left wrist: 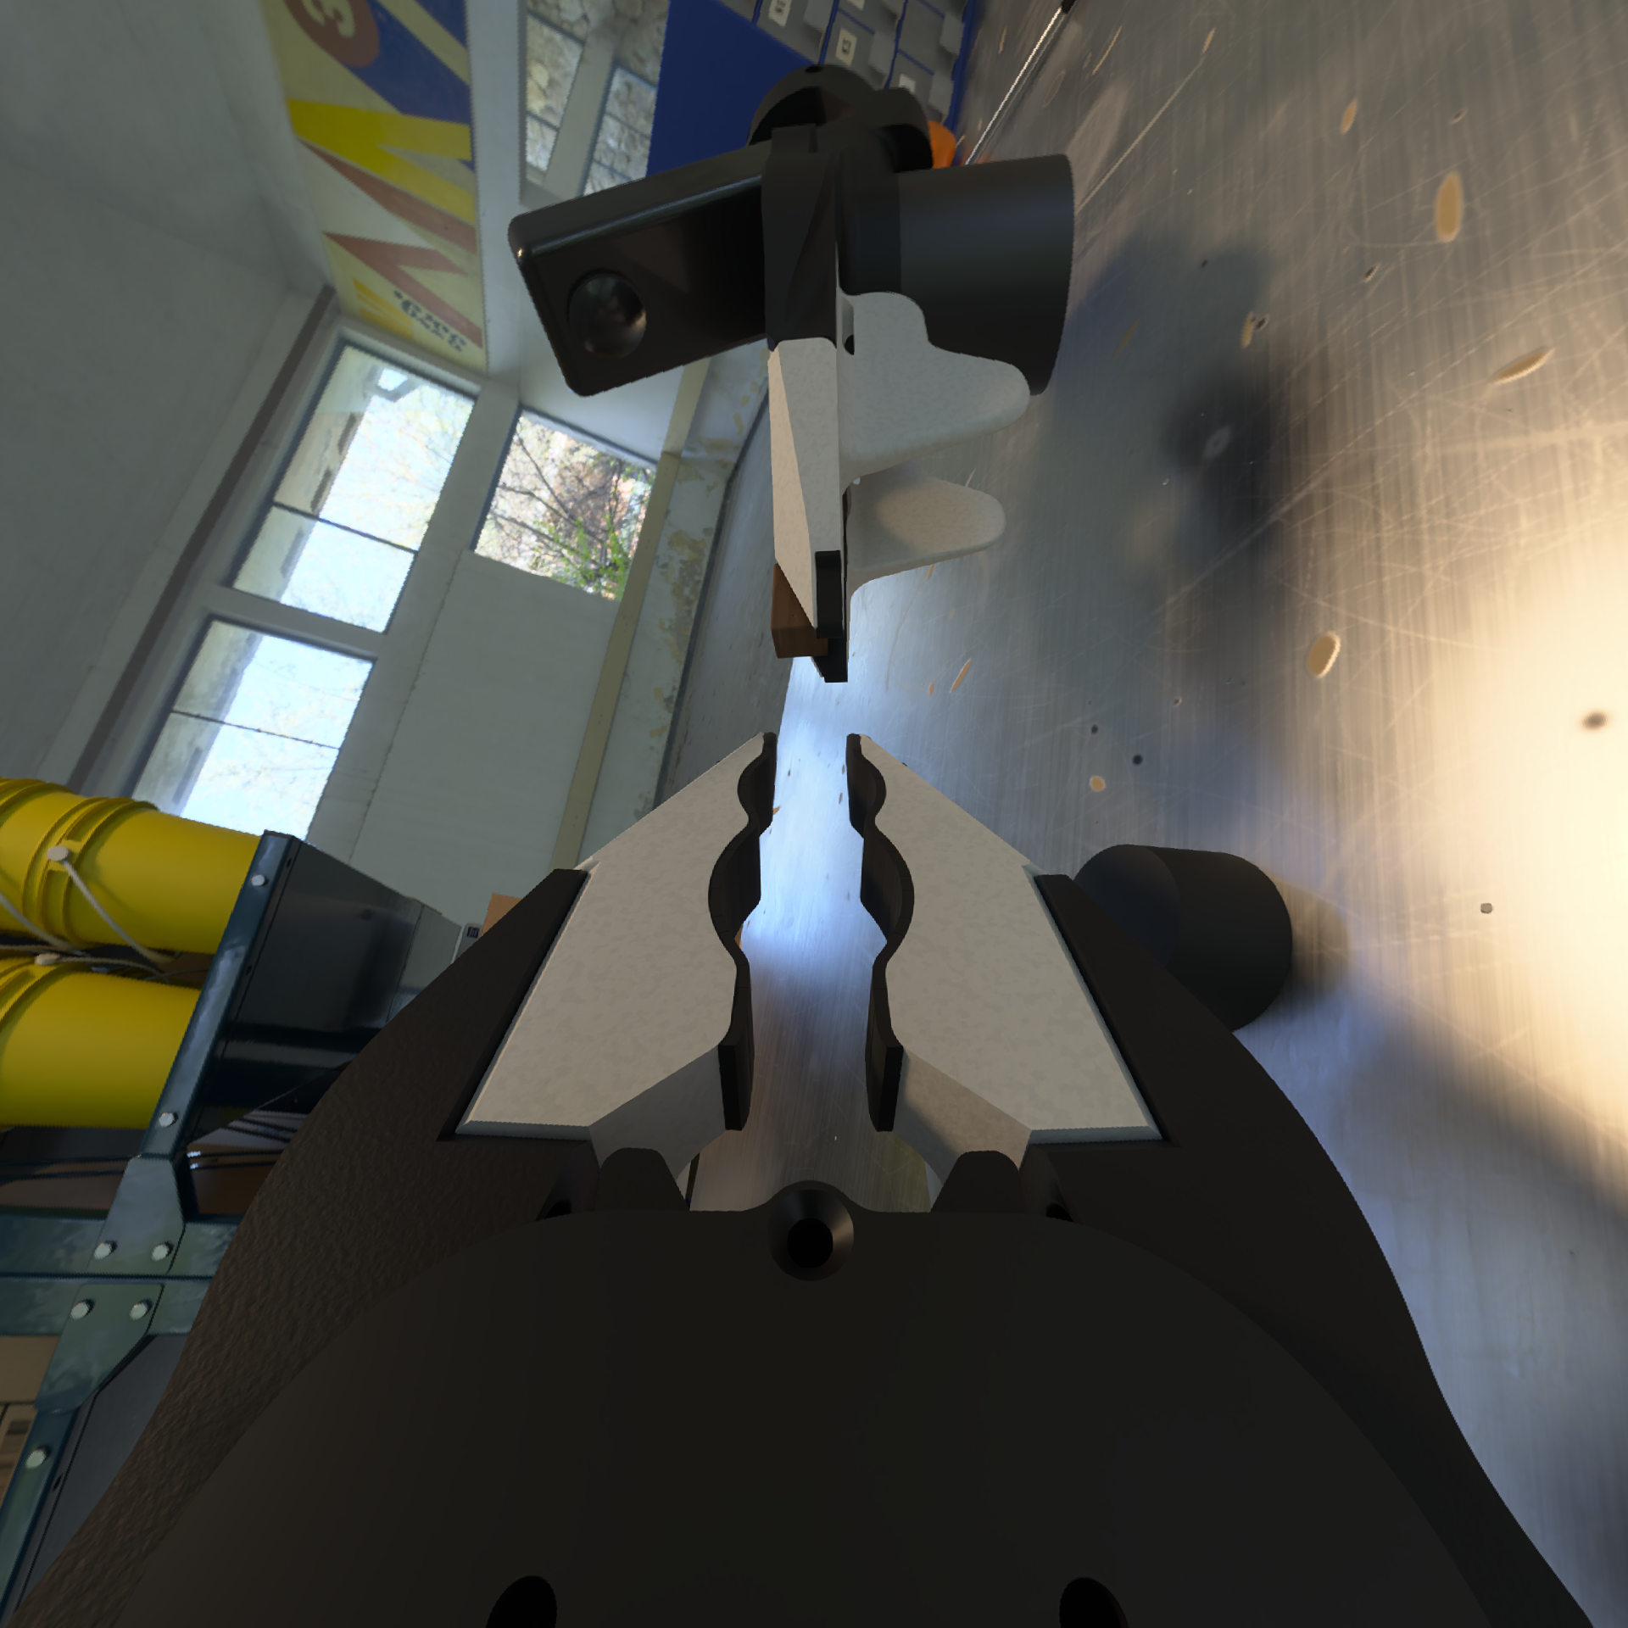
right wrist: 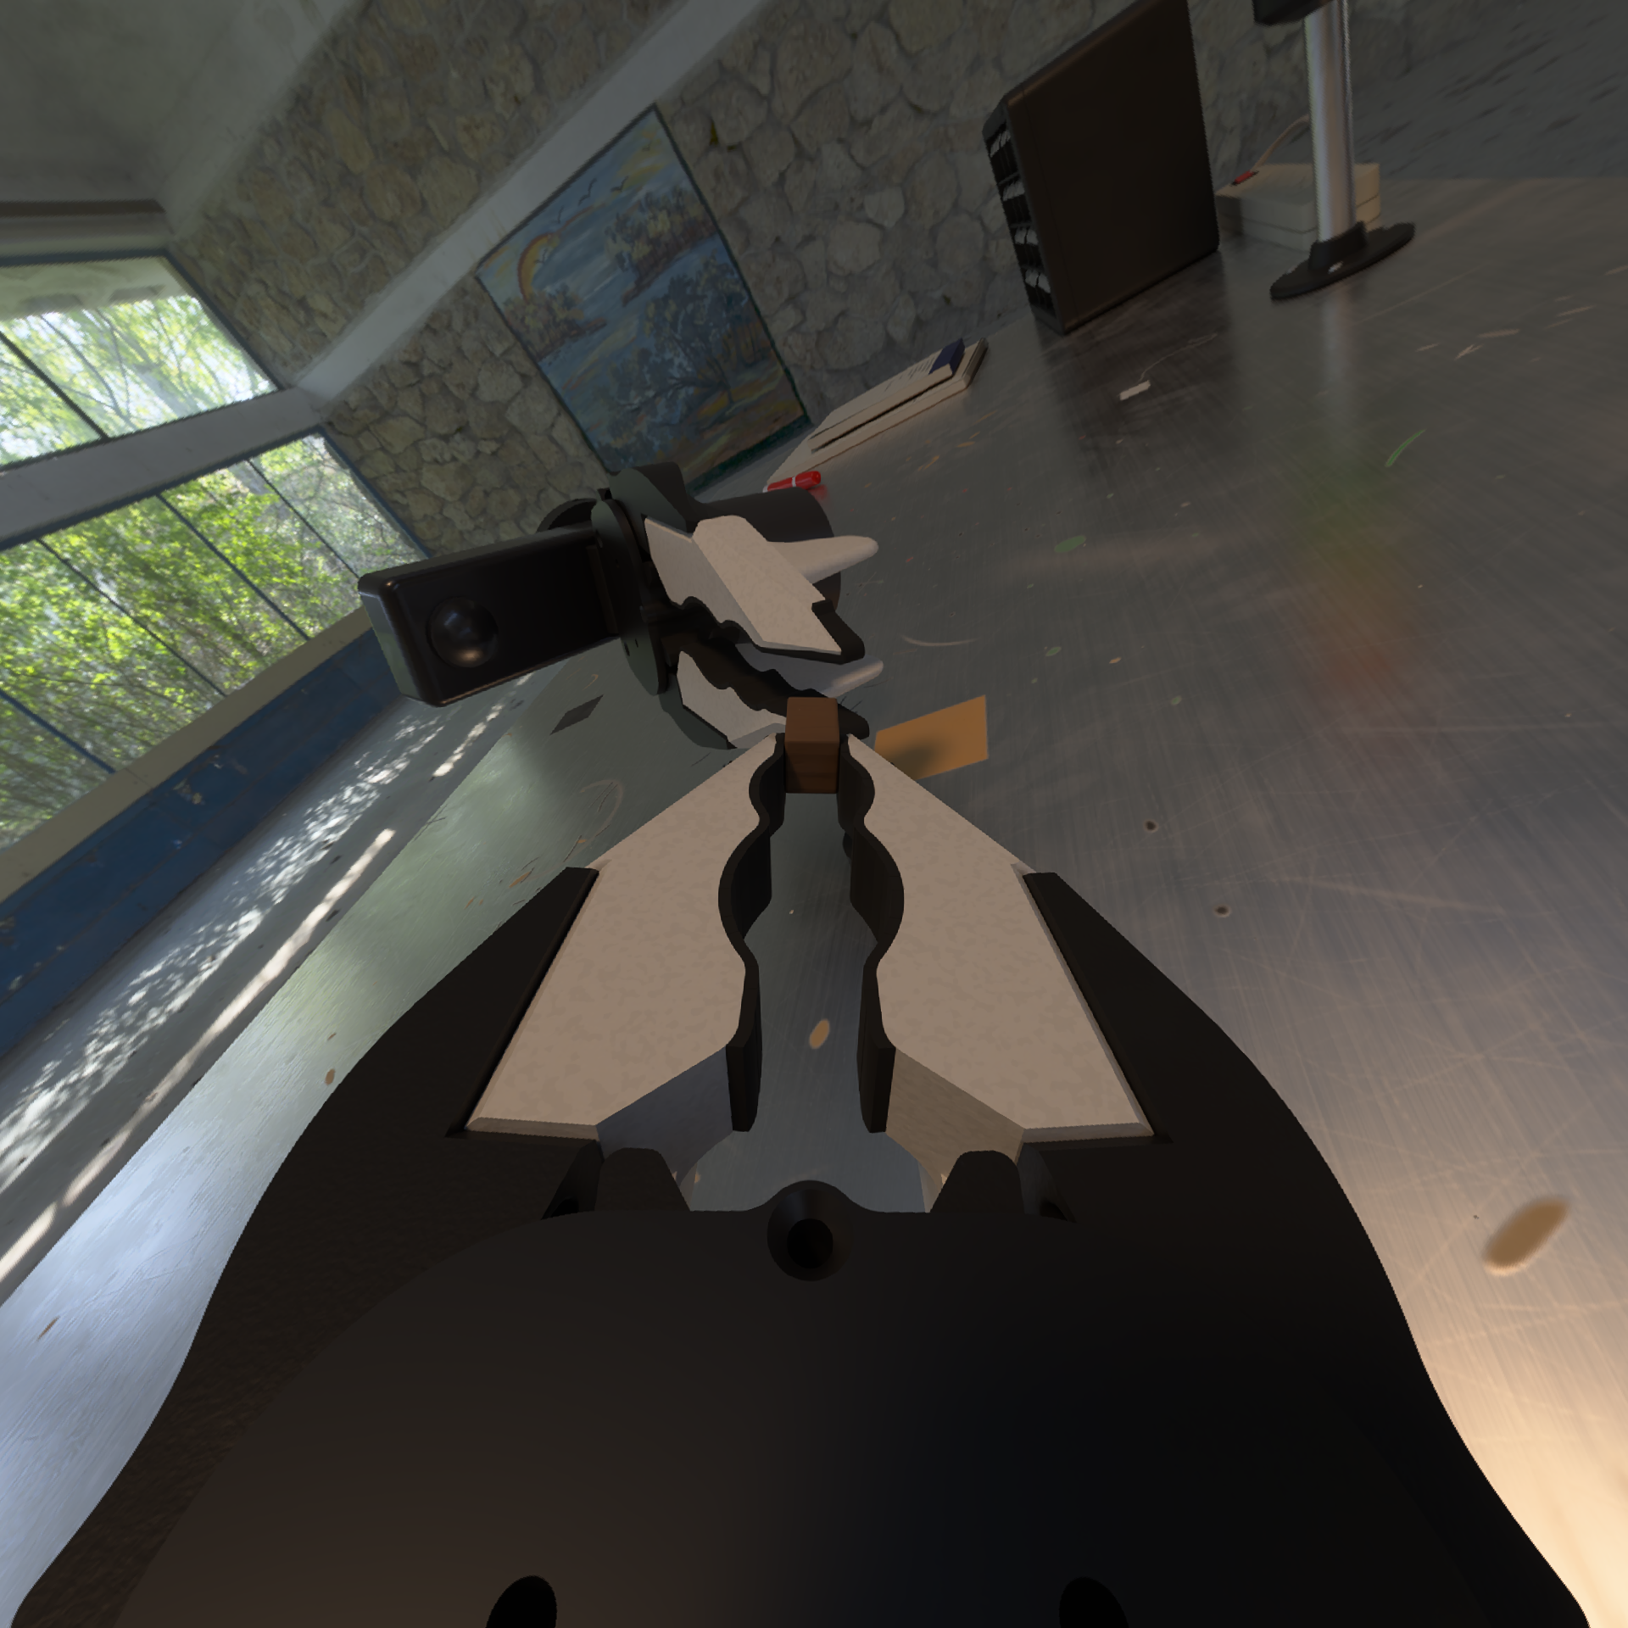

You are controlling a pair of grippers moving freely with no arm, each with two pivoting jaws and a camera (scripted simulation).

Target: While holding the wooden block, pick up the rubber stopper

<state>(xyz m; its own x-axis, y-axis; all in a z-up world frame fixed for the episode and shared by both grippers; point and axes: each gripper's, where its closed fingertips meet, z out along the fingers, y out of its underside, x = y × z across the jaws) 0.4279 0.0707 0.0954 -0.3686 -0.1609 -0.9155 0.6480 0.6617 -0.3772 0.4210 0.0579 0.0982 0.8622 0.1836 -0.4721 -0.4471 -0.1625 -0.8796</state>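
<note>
Right gripper [right wrist: 812, 749] clamped on small brown wooden block [right wrist: 811, 744], pinched at fingertips, lifted off scratched metal table [right wrist: 1233, 793]. Same block [left wrist: 791, 621] seen in left wrist view, poking out between right gripper [left wrist: 815, 634] tips. Left gripper [left wrist: 810, 749] empty, jaws at a narrow gap, only bright tabletop [left wrist: 1321, 617] showing between them. Left gripper [right wrist: 824, 656] also seen from right wrist view, just beyond the block, close to right tips; contact unclear. Dark cylindrical rubber stopper [left wrist: 1189, 925] on table, right of left gripper's fingers, partly hidden behind its body, not gripped. Orange paper piece [right wrist: 938, 731] flat on table past the block. Black box [right wrist: 1106, 159] and metal stand [right wrist: 1335, 150] at far end. Yellow buckets [left wrist: 97, 969] on shelf at left wrist view's edge.
</note>
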